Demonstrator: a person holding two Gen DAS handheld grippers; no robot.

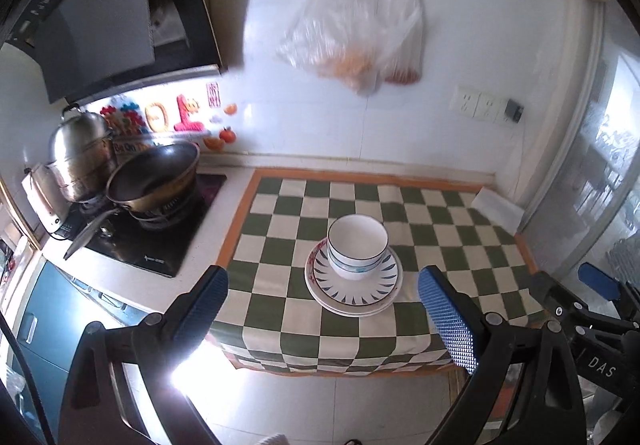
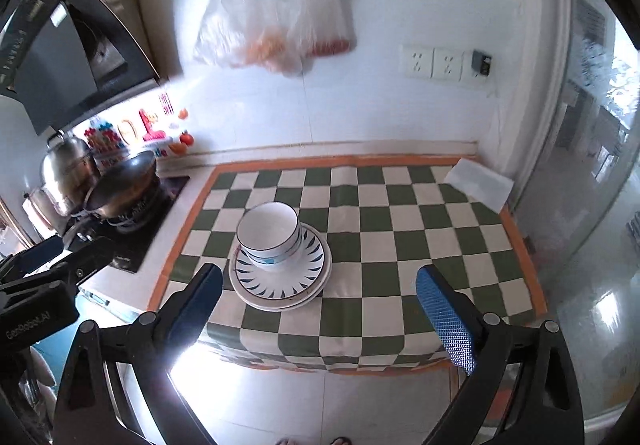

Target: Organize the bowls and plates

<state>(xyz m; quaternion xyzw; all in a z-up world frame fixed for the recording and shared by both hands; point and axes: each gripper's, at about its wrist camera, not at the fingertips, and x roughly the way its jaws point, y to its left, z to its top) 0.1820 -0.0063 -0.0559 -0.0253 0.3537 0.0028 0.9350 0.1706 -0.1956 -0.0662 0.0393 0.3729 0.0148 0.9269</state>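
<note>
"das" on right gripper (image 1: pixel 592 287), "genrobot.ai" on left gripper (image 2: pixel 48 257)

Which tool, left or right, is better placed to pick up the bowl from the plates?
Left, by a little. The bowl lies almost between the open left tool fingers. For the open right tool, the bowl is off toward its left finger.

Bowl (image 2: pixel 269 235) atop stacked plates (image 2: pixel 280 272) on checkered cloth (image 2: pixel 400 245); right claw (image 2: pixel 326 307) spread wide, holding nothing.
</note>
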